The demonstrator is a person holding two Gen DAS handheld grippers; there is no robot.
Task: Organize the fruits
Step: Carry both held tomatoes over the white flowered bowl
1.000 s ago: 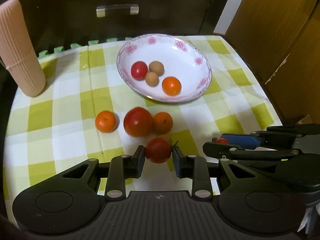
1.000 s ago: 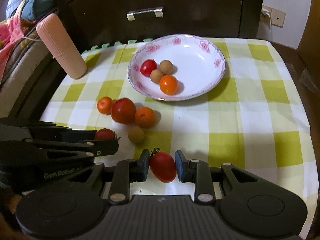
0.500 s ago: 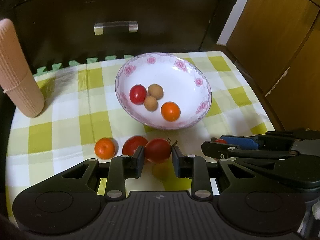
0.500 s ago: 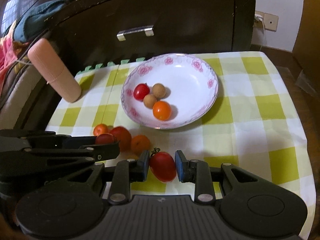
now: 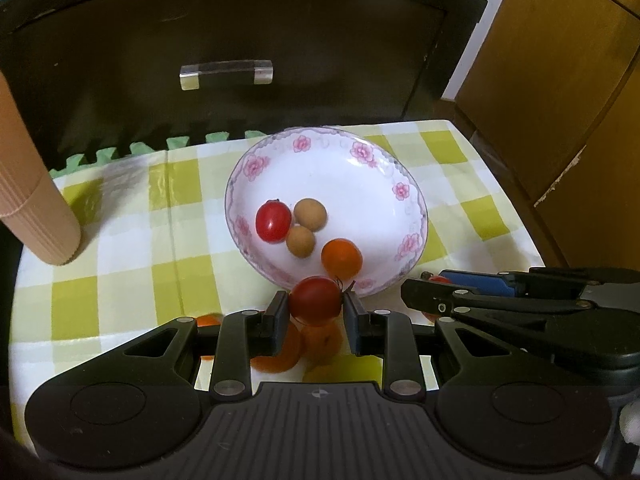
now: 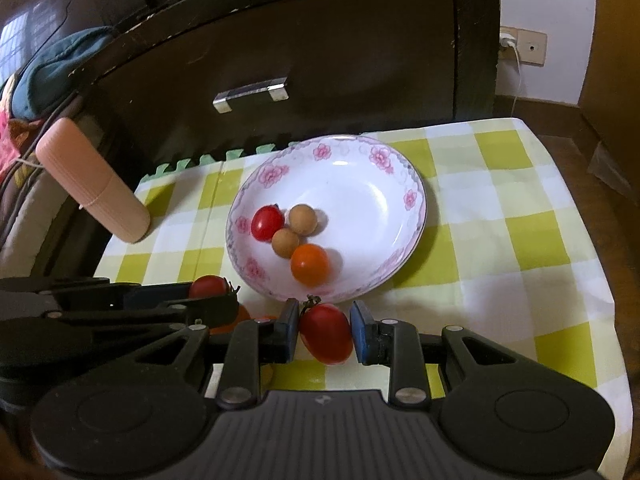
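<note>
Where the left wrist view looks down, the left gripper (image 5: 315, 312) pinches a round red tomato (image 5: 315, 300) at the floral bowl's (image 5: 404, 196) near rim; in the right wrist view, the right gripper (image 6: 325, 330) pinches an oblong tomato (image 6: 327, 333) just near of the same bowl (image 6: 384, 200)

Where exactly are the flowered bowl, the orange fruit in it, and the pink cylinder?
flowered bowl (image 6: 376, 200), right wrist view, bare white inside.
orange fruit (image 6: 309, 264), right wrist view, its middle.
pink cylinder (image 6: 90, 180), right wrist view, ribbed side.
</note>
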